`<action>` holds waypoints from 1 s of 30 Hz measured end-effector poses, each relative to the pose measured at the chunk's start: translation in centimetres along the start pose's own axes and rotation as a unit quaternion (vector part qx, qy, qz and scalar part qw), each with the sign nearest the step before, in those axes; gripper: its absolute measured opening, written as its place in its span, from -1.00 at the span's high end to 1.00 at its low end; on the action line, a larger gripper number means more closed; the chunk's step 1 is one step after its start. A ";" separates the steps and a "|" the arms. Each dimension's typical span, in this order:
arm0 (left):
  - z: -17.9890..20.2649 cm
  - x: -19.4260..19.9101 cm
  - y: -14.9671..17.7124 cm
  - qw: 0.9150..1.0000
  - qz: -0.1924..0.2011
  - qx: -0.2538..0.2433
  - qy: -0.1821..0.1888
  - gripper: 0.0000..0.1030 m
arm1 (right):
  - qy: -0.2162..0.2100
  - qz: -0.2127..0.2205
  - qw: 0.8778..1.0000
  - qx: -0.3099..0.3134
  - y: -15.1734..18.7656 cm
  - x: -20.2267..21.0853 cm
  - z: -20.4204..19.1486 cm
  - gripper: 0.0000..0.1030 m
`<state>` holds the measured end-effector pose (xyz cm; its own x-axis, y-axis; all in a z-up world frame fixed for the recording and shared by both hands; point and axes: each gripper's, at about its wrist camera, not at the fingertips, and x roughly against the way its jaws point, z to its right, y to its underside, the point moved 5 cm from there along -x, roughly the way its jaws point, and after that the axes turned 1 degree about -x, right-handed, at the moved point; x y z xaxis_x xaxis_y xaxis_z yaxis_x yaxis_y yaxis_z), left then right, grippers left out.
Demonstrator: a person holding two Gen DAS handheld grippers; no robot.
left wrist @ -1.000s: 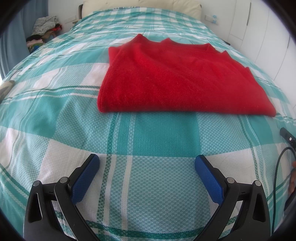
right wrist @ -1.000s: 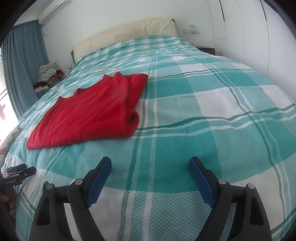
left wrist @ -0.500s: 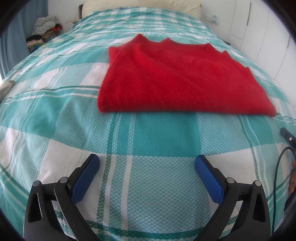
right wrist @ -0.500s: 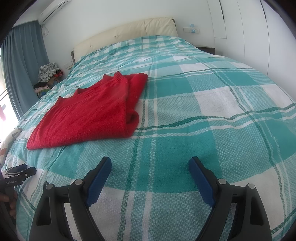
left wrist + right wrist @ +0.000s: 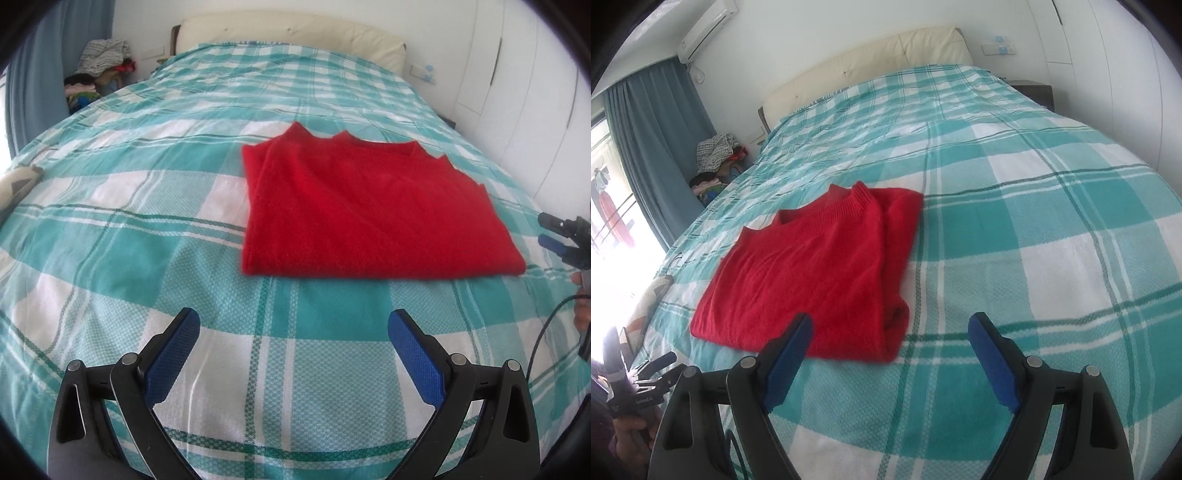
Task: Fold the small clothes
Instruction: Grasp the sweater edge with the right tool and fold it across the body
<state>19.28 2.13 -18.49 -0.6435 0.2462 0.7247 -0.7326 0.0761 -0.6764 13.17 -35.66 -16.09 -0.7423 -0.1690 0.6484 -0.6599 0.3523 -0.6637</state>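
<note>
Grippers: my left gripper (image 5: 294, 341) and right gripper (image 5: 890, 341) both angle downward above the bed (image 5: 129, 240), each spread wide and empty. A folded red sweater (image 5: 369, 218) lies flat on the checked bedspread, just ahead of both.

A wide bed (image 5: 1015, 206) under a teal and white checked cover fills the room. At twelve o'clock stands its cream padded headboard (image 5: 871, 62) against a white wall (image 5: 820, 33). At ten o'clock hang blue-grey curtains (image 5: 661, 136), an air conditioner (image 5: 705, 27) above them, beside a bright window (image 5: 609, 206). White wardrobe doors (image 5: 517, 85) stand at two o'clock.
</note>
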 end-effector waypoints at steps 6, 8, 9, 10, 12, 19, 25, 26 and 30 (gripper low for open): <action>-2.8 -0.3 -0.3 0.998 -0.010 0.066 0.012 -0.98 | -0.055 -0.094 0.992 -0.065 -2.5 -7.7 1.0 -0.62; -3.4 0.0 -0.5 0.997 -0.008 0.077 0.014 -0.98 | -0.060 -0.126 0.987 -0.074 -2.0 -10.0 0.5 -0.54; -3.7 0.3 -0.6 0.997 -0.005 0.082 0.013 -0.98 | -0.050 -0.133 0.987 -0.068 -1.7 -10.8 0.2 -0.44; -4.0 0.6 -0.8 0.996 -0.001 0.086 0.012 -0.98 | -0.037 -0.136 0.988 -0.061 -1.6 -11.4 -0.1 -0.19; -4.7 1.5 -1.2 0.995 0.010 0.096 0.014 -0.98 | -0.021 -0.142 0.988 -0.055 -1.7 -12.0 -1.0 0.70; -8.8 3.3 -1.9 0.986 0.024 0.162 0.019 -0.98 | -0.043 -0.116 0.992 -0.005 -5.1 -9.2 -12.0 0.80; -11.3 3.6 -1.6 0.980 0.026 0.197 0.010 -0.98 | -0.077 -0.129 0.987 0.062 -4.4 -12.3 -24.2 0.81; -11.6 3.5 -1.5 0.980 0.026 0.199 0.007 -0.98 | -0.079 -0.131 0.986 0.074 -3.9 -13.2 -25.8 0.81; -12.5 3.3 -1.3 0.980 0.019 0.198 -0.006 -0.98 | -0.071 -0.163 0.978 0.114 -0.1 -17.5 -29.7 0.77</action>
<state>20.92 14.94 -16.87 -0.6728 0.2297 0.7033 -0.7351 -0.3142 -0.6007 29.71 -5.44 -16.29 -0.4871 -0.3706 0.7908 -0.8603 0.0476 -0.5076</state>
